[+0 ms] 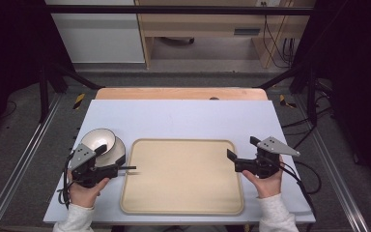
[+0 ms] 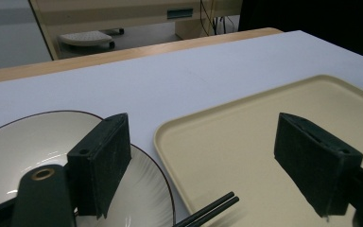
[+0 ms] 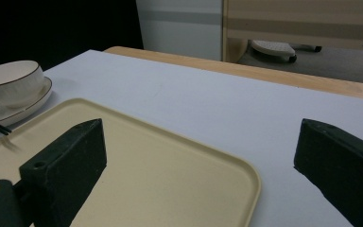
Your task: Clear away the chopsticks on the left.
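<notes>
In the left gripper view, the left tongs (image 2: 208,165) are seen with their two black jaws set wide apart and nothing held between them. A white bowl (image 2: 23,151) with a dark rim is placed on a white plate (image 2: 146,189) behind the left jaw. Black chopsticks (image 2: 212,210) are laid from the plate onto the beige tray (image 2: 246,137). The bench (image 2: 170,80) is covered in pale grey.

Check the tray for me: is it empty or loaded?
Nearly empty: the tray holds no dishes; only the chopsticks' tips reach over its left rim.
</notes>
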Tool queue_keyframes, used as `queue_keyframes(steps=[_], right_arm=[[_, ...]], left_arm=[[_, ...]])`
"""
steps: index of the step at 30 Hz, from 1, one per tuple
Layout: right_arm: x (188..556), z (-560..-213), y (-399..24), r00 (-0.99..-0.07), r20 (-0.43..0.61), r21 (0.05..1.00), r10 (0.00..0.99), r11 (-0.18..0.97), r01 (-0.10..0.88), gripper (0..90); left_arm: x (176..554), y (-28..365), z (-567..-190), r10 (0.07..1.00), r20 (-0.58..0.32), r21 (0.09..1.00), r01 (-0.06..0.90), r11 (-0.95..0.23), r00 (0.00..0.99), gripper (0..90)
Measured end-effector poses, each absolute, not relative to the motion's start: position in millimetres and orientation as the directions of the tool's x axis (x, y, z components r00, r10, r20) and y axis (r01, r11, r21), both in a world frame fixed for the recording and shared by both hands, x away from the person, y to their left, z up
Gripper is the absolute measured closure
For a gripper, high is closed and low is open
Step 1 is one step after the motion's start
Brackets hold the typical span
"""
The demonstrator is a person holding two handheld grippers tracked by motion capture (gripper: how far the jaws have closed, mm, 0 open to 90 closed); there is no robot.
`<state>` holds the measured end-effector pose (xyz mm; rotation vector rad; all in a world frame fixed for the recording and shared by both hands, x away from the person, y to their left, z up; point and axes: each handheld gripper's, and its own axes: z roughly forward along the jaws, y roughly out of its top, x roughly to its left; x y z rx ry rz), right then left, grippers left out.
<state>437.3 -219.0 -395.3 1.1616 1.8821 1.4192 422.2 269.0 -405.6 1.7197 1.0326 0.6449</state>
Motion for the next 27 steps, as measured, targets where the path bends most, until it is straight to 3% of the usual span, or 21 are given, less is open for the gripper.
queue_keyframes(steps=[27], right_arm=[[430.0,-385.2,-207.1,-0.518,0.048,0.939,0.854,0.139,0.316,2.5]], left_arm=[[389.2,299.9,-415.7,0.856,-0.028,0.912,0.365,-0.19,0.516,19.1]])
